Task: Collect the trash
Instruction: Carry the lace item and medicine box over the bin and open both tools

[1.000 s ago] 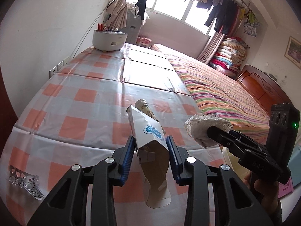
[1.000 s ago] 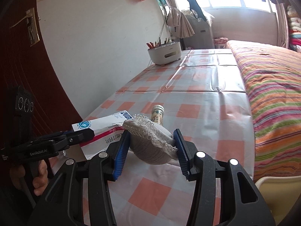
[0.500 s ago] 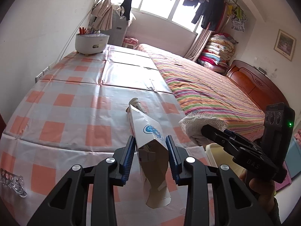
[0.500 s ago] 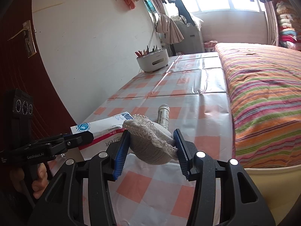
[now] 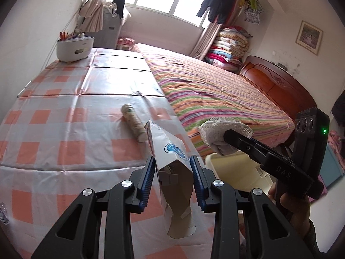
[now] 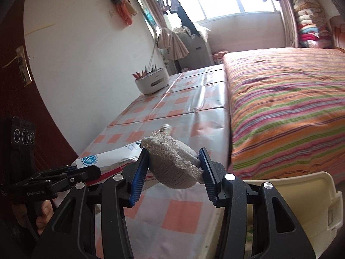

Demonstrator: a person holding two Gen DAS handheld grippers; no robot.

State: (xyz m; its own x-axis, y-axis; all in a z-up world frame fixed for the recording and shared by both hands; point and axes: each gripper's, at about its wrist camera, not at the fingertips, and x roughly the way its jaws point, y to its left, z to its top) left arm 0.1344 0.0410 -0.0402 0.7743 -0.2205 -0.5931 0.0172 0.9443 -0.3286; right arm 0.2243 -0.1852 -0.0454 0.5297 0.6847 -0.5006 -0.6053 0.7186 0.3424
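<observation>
Plastic bottle (image 5: 133,122) lies near bed (image 5: 215,95) — bin (image 6: 301,196) below.

Daylight pours through a wide window (image 5: 163,2) hung with dark laundry. White plaster walls (image 6: 86,43) enclose a bed under a striped multicolour cover (image 5: 215,90) with a reddish wooden headboard (image 5: 278,86), beside a long table under an orange-and-white checked plastic cloth (image 5: 64,108).

box (image 5: 172,168): white carton w/ blue logo, end flap open, tilted, held above near table edge | cloth (image 6: 174,164): grey-white wad w/ lace trim, held off table, right of box, above bin | bottle (image 5: 133,122): small, beige label, lying on side on checked cloth, just beyond box | bin (image 6: 306,196): cream, open, near right, below table edge
</observation>
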